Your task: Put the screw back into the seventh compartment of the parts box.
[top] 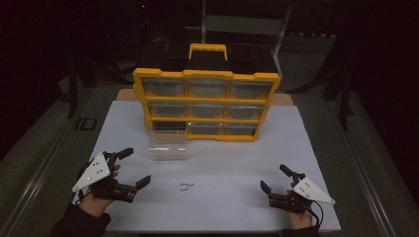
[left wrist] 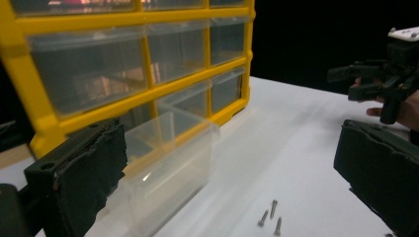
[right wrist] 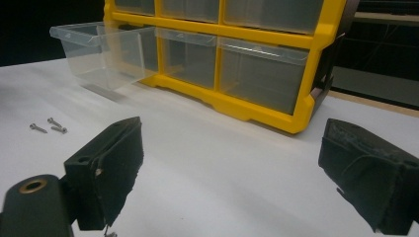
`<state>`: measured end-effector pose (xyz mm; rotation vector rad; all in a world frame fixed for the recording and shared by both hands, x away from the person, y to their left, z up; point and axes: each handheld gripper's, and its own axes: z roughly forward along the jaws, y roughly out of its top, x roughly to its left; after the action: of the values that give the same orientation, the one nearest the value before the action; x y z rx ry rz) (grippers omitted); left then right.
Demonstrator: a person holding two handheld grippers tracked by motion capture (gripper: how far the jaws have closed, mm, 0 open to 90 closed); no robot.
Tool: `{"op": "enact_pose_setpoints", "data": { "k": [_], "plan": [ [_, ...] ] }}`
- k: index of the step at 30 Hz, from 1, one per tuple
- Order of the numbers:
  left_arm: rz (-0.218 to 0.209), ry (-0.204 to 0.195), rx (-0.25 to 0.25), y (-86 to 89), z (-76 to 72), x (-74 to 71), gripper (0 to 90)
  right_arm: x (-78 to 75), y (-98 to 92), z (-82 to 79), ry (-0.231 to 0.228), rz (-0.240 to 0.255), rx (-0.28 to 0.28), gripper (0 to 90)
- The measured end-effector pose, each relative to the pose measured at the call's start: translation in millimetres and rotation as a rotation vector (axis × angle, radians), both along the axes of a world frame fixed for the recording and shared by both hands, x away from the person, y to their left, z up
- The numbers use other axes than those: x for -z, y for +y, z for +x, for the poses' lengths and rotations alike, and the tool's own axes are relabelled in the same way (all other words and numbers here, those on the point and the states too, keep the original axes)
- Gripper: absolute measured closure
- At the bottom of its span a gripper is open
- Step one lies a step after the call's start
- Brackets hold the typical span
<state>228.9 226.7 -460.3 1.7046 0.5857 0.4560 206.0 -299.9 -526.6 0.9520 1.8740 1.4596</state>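
A yellow parts organizer (top: 206, 104) with clear drawers stands upright at the back of the white table (top: 212, 207). Its bottom-left clear drawer (top: 168, 144) (left wrist: 168, 158) (right wrist: 106, 54) is pulled out toward me. Three small screws (top: 186, 186) (left wrist: 271, 216) (right wrist: 48, 125) lie loose on the table in front of it. My left gripper (top: 138, 166) rests at the near left, open and holding nothing. My right gripper (top: 274, 177) sits at the near right, also open with nothing between its jaws. In the left gripper view the right gripper (left wrist: 346, 81) shows farther off.
The organizer (left wrist: 44, 123) (right wrist: 301, 113) has a yellow carry handle (top: 208, 50) on top. A metal chair frame (top: 242, 24) stands in the dark behind the table. The white surface ends at edges close to my hands.
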Motion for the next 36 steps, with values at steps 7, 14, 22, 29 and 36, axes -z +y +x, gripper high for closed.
{"op": "enact_pose_setpoints", "data": {
  "k": [7,14,22,29,36],
  "plan": [
    [0.013,0.022,0.052,-19.6,12.8,-7.7,0.0,0.0,0.9,-0.2,0.003,0.001,-0.006,10.0],
    [0.04,0.033,0.1,-43.0,23.7,-11.2,0.0,0.6,1.2,0.3,0.004,0.001,-0.011,10.0],
    [0.02,0.09,0.142,-65.6,38.1,-11.2,0.0,1.0,1.5,0.5,0.01,0.004,-0.016,10.0],
    [0.095,0.188,0.229,-84.8,49.3,1.6,0.0,1.0,1.1,0.7,0.012,0.01,-0.022,10.0],
    [0.163,0.249,0.279,-92.5,53.7,14.0,20.7,0.3,1.2,0.2,0.009,0.01,-0.029,10.0]
  ]
}}
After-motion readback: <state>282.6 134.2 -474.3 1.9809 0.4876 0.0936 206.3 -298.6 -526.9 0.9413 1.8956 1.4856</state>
